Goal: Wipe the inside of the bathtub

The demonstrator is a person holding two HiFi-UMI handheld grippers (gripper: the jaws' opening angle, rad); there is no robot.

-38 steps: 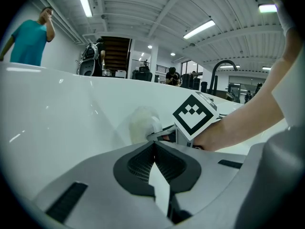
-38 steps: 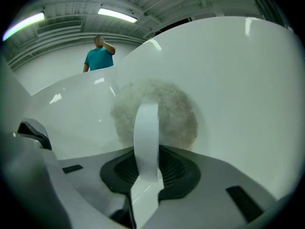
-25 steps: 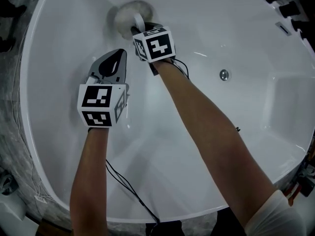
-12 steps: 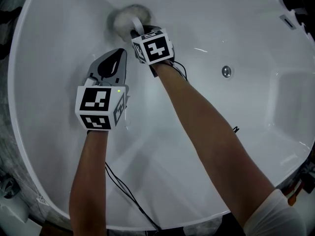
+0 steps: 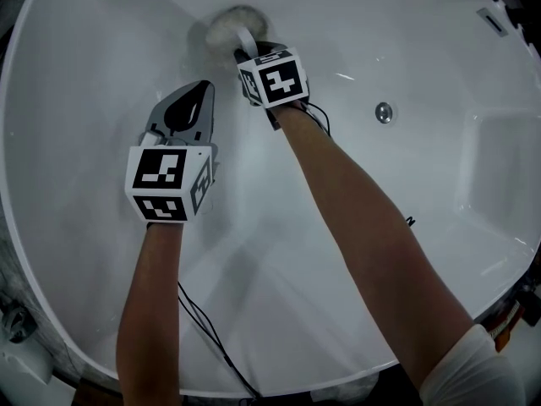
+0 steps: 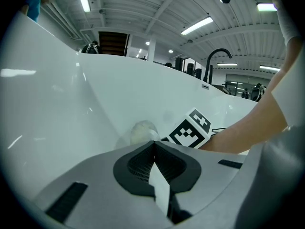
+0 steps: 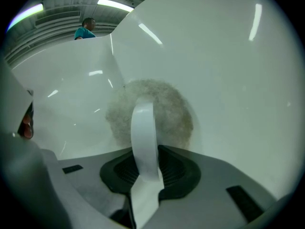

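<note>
My right gripper [image 5: 243, 55] is clenched on the white strap [image 7: 143, 132] of the fluffy pad [image 7: 167, 104], which lies flat against the bathtub [image 5: 93, 74] wall. My left gripper [image 5: 196, 91] hangs just beside it, jaws together and empty.

The bathtub [image 5: 93, 100] is glossy and smooth; the scrubbing pad [image 7: 169, 111] looks fluffy, its strap [image 7: 143, 128] smooth.

Head view: we look steeply down from above the near rim of the bathtub [image 5: 101, 57], most of the basin in frame. Left gripper view: we sit low inside, looking along the jaws at the far wall, with the fluffy pad [image 6: 142, 131] and the right gripper's marker cube [image 6: 193, 130] ahead. Right gripper view: we're close up on the pad. All three share it.
</note>
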